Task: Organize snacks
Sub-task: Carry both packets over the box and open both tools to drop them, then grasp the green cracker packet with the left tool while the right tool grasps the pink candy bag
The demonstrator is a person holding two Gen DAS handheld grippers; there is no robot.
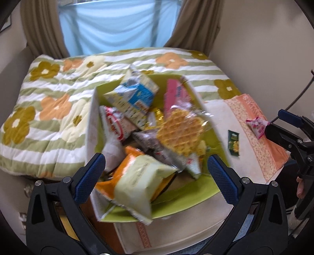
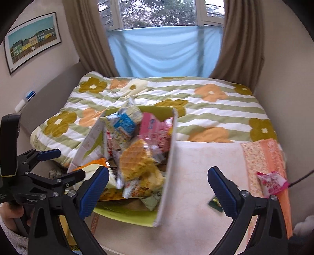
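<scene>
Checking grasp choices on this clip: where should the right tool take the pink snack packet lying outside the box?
Grip the pink snack packet at its crimped end, from above. It lies flat on the orange cloth, nothing touching it, and the right tool is open.

A bedroom with a flowered quilt under a curtained window.

A bed is covered by a quilt (image 2: 196,109) striped green and white and patterned with olive, orange and cream flowers. Behind it a window (image 2: 157,13) is seen, its lower part screened by a light blue cloth (image 2: 162,53) and framed on both sides by brown curtains (image 2: 241,39). A framed picture (image 2: 32,40) of coloured buildings is hung on the wall at the left. A pale cream cloth (image 2: 206,166) is spread in front of the quilt, and an orange patterned cloth (image 2: 263,157) is laid along its right edge. A dark cable (image 1: 300,92) is seen at the far right.
</scene>
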